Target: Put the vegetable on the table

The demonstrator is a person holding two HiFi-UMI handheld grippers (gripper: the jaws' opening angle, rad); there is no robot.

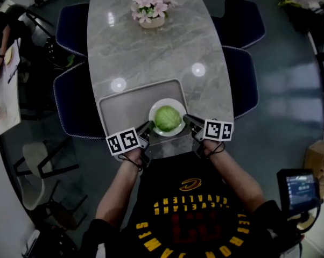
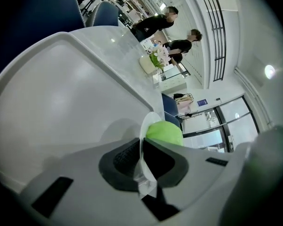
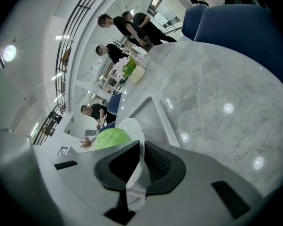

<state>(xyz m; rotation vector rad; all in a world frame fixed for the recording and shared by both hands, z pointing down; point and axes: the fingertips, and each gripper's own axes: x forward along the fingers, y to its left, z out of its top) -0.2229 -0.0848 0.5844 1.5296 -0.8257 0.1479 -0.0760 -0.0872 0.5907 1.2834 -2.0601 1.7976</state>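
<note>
A round green cabbage (image 1: 168, 117) rests on a small white plate (image 1: 175, 102) over the near right part of a grey tray (image 1: 119, 109). My left gripper (image 1: 149, 127) is shut on the plate's left rim. My right gripper (image 1: 188, 119) is shut on its right rim. In the left gripper view the plate (image 2: 148, 121) stands edge-on between the dark pads (image 2: 125, 159), with the cabbage (image 2: 165, 133) just beyond. The right gripper view shows the same: plate (image 3: 129, 126) pinched between the pads (image 3: 155, 161), cabbage (image 3: 112, 138) behind. I cannot tell whether the plate touches the tray.
The tray lies at the near end of a long grey marble table (image 1: 167, 52). A pot of pink flowers (image 1: 151, 9) stands at the far end. Dark blue chairs (image 1: 76, 104) (image 1: 243, 79) flank both sides. People stand in the background (image 3: 132, 27).
</note>
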